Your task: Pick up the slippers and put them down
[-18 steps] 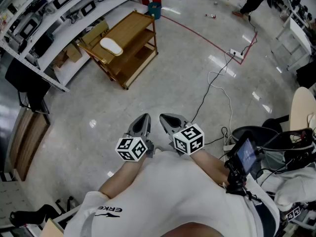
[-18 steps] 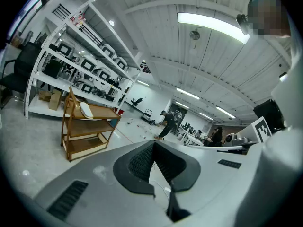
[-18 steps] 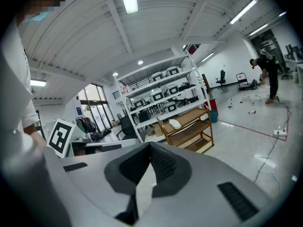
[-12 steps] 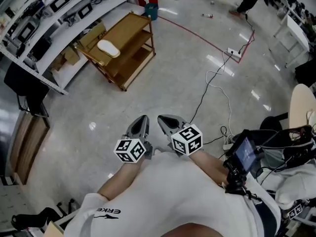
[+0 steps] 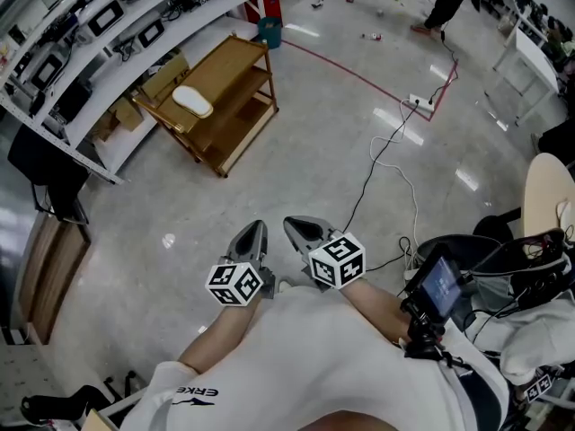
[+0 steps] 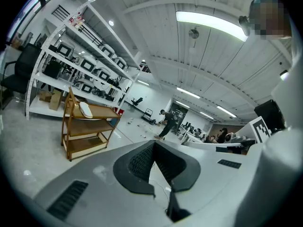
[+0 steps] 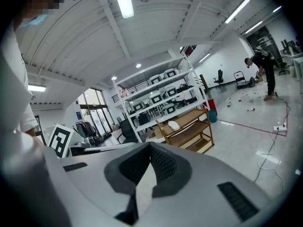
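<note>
head view: both grippers sit close to the body near 6 o'clock, left gripper [image 5: 257, 229] and right gripper [image 5: 295, 225] side by side, noses toward 12. a white slipper [image 5: 192, 101] lies on the top shelf of the wooden cart [image 5: 235, 61] at approx 10-11 o'clock, well apart from both. only one slipper shows. a cable [image 5: 377, 164] trails over the floor toward 1 o'clock, off the line to the cart.

left gripper view: jaws closed tip to tip, nothing btwn them. slipper [image 6: 85, 109] at 9-10 o'clock on the cart [image 6: 90, 126].

right gripper view: jaws pressed together too, empty. slipper [image 7: 174, 125] just past centre toward 1 o'clock, cart [image 7: 191, 122] under it.

step in hand, imo: the approach. to do it well, walk up to the cart first, spread one gripper's jaws before reaching in, come in abt level w/ the top shelf, and take the slipper across its narrow width near mid-length so it won't droop. keep clear of the cart's posts.
</note>
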{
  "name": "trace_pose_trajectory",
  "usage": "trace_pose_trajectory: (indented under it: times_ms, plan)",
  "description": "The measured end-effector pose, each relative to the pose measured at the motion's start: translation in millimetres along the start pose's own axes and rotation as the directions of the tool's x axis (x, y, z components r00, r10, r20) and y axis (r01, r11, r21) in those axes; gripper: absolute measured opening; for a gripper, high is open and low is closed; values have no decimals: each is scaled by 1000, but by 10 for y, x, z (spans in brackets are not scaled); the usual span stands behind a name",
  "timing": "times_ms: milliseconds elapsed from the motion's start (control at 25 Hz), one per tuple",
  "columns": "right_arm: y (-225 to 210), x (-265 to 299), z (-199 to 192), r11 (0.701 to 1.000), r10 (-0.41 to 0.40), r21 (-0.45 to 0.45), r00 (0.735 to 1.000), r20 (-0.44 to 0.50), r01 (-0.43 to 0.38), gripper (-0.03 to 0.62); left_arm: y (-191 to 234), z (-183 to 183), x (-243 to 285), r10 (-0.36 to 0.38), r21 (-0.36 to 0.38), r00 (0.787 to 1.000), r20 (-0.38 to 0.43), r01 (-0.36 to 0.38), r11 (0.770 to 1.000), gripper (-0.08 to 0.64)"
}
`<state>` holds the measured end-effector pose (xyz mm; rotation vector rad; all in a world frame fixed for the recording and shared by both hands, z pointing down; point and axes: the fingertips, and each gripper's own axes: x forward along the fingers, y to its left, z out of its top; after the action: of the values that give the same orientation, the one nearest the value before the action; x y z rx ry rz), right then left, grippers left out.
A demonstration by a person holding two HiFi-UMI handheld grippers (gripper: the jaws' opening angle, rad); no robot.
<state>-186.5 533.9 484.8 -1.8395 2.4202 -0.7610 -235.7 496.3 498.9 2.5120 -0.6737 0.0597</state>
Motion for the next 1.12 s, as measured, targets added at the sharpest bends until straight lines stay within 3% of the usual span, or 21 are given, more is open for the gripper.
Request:
trace_pose_trajectory:
  times_ms: [640, 1120]
  plan:
    - [-308, -351, -63, 999, 36, 25, 999, 21, -37, 5, -388, -212, 173, 36, 14, 999, 22, -36, 999, 3]
    - [-506, -312, 3, 998, 42, 47, 999, 22, -43, 5, -331, -205, 343, 72, -2, 997, 33, -72, 997, 3]
